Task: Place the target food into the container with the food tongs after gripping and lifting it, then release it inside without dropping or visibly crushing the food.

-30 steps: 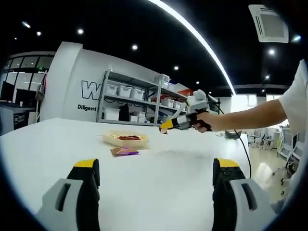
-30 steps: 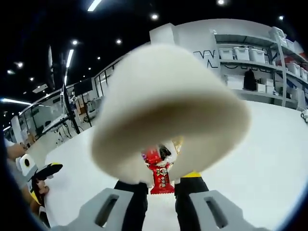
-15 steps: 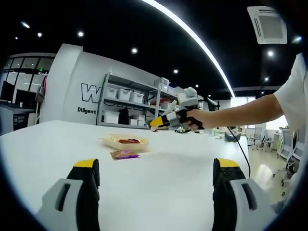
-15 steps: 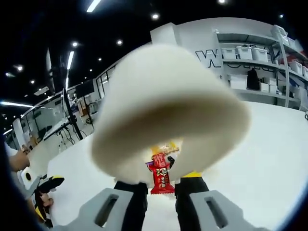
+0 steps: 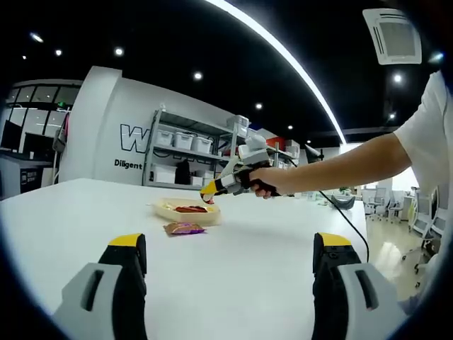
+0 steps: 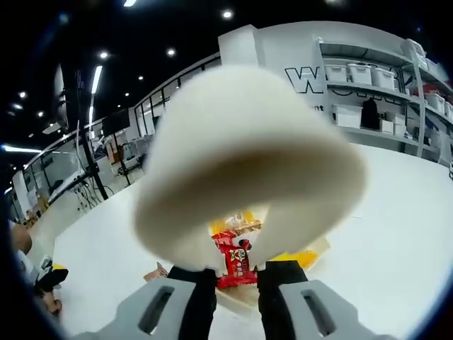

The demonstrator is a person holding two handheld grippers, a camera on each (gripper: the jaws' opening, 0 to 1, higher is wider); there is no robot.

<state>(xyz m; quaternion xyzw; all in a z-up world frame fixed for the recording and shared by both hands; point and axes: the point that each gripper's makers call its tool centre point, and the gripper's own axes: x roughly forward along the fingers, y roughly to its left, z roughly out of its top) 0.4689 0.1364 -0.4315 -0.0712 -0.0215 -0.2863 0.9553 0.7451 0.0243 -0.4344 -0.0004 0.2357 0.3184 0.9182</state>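
Out in front of the left tool [image 5: 230,246] there's a big white desk [image 5: 269,262] running off toward a rack of shelves [image 5: 187,145] with storage bins. That tool's jaws are spread wide with nothing between them.

In the right gripper view, a large blurry off-white dome [image 6: 248,156] sits just above the jaws, right up near the lens. Honestly can't tell what it is.

Next biggest is the shallow beige tray [image 5: 172,211], ahead of the left tool and a little to its left. It has some reddish-brown food [image 5: 190,209] lying in it. From the right tool [image 6: 236,273] the same tray [image 6: 313,249] is directly under and just past the jaws, and some yellow-orange stuff [image 6: 239,222] shows in it, too blurred to name.

A person's hand [image 5: 263,182] holds the right tool [image 5: 210,191], with its yellow tip hanging right over the tray's near edge. Its jaws are pressed nearly together, pinching a red snack packet [image 6: 236,258] that stands upright between them, above the tray and not touching it as far as I can see.

Smallest bits: a purple packet [image 5: 184,228] lies flat on the desk just on the near side of the tray from the left tool, close to it but apart. A small brownish packet [image 6: 155,273] sits on the desk to the left of the right tool's jaws.
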